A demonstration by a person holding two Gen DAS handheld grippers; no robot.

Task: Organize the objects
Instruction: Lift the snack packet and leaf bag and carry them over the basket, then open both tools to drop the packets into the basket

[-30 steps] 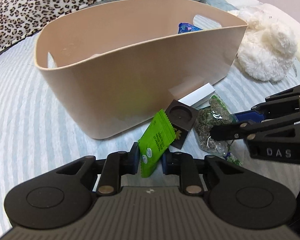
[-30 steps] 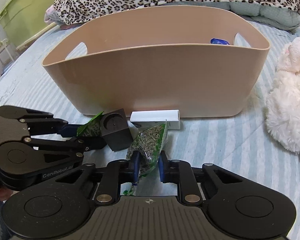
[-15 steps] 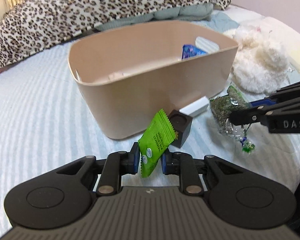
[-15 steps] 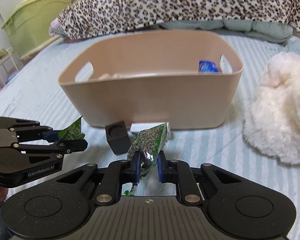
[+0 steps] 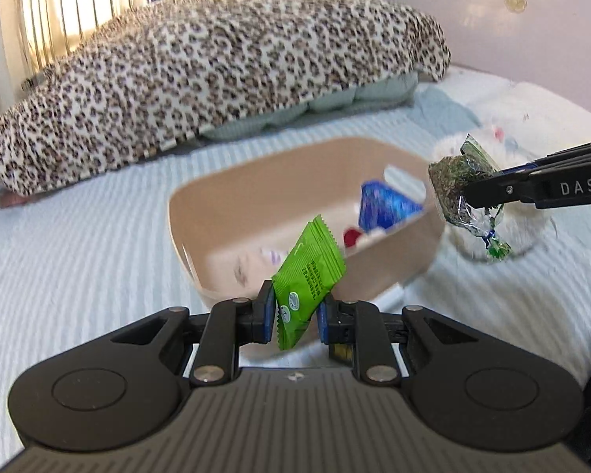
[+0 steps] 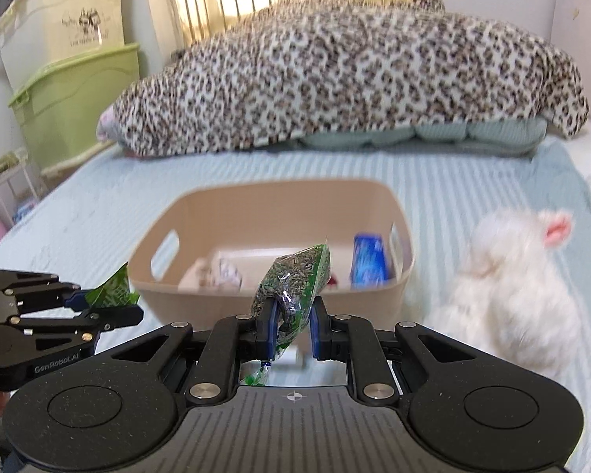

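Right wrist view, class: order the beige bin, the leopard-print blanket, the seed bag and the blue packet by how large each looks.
1. leopard-print blanket
2. beige bin
3. seed bag, enlarged by nearness to the camera
4. blue packet

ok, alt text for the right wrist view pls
The right gripper pinches a clear bag of seeds above a beige bin on a striped bed. At left, the left gripper holds a green packet; a white plush toy lies right.
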